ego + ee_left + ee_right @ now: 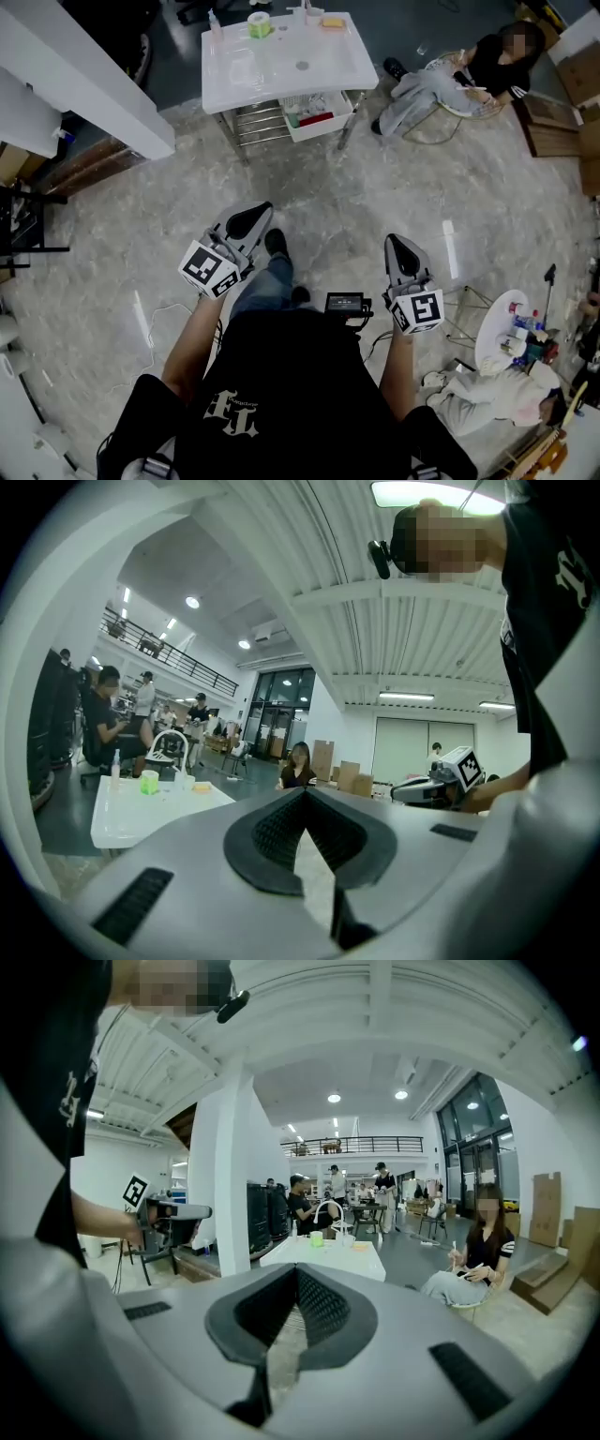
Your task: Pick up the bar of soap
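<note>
A: Where is the bar of soap [332,22] lying?
B: It is sitting on the white table [225,94], toward twelve o'clock in the head view, well apart from both grippers.
A: Are they gripping anything?
B: No. The left gripper [253,217] and right gripper [401,246] are both hanging clenched and empty.

We see open marble floor [375,187] up to the white table [272,66], between a white wall [84,84] and a seated person [487,64].
</note>
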Demonstrator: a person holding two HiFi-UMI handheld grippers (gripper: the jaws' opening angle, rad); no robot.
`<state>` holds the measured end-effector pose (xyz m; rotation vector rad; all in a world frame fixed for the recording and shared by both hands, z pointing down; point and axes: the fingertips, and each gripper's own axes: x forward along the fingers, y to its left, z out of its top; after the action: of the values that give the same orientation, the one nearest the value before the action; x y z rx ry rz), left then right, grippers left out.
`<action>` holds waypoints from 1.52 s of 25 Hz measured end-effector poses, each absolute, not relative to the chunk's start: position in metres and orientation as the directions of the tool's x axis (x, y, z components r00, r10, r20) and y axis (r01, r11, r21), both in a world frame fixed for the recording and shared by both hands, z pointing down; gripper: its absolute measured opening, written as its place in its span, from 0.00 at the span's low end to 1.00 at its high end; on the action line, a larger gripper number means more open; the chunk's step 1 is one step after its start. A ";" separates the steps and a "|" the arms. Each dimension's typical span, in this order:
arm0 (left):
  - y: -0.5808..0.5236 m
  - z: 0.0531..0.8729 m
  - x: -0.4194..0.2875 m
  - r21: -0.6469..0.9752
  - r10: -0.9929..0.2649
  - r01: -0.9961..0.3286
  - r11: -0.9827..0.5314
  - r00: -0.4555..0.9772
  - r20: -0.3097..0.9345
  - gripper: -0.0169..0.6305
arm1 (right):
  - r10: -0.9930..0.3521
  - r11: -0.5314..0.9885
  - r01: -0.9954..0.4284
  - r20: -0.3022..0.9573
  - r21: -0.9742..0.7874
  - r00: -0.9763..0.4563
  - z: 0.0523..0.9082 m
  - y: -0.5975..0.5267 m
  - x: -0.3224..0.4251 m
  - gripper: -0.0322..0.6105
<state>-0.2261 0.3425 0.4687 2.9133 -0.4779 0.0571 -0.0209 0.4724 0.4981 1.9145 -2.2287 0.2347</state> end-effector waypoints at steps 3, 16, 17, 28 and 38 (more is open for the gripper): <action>0.310 0.468 -0.208 0.164 -0.295 -0.301 -0.940 0.954 0.058 0.04 | -0.957 0.128 -0.992 0.261 0.000 -0.123 0.502 0.443 -0.008 0.06; 0.160 0.453 -0.180 0.231 -0.224 -0.219 -0.948 0.975 0.005 0.04 | -0.961 0.066 -0.997 0.265 -0.039 -0.074 0.480 0.301 0.000 0.06; 0.156 0.455 -0.177 0.233 -0.217 -0.211 -0.949 0.976 0.002 0.04 | -0.960 0.062 -0.997 0.270 -0.043 -0.072 0.482 0.298 0.001 0.06; 0.123 0.465 -0.136 0.263 -0.078 -0.074 -0.962 0.997 -0.003 0.04 | -0.944 0.100 -0.994 0.312 -0.035 -0.106 0.499 0.236 0.032 0.06; 0.062 0.451 -0.060 0.250 -0.106 -0.106 -0.963 0.994 0.013 0.04 | -0.930 0.265 -0.963 0.250 -0.046 -0.268 0.493 0.133 0.093 0.06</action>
<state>-0.0600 0.0617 0.4510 2.8846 -0.1555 -0.0008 0.0931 0.1333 0.4933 1.7837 -2.3555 0.2822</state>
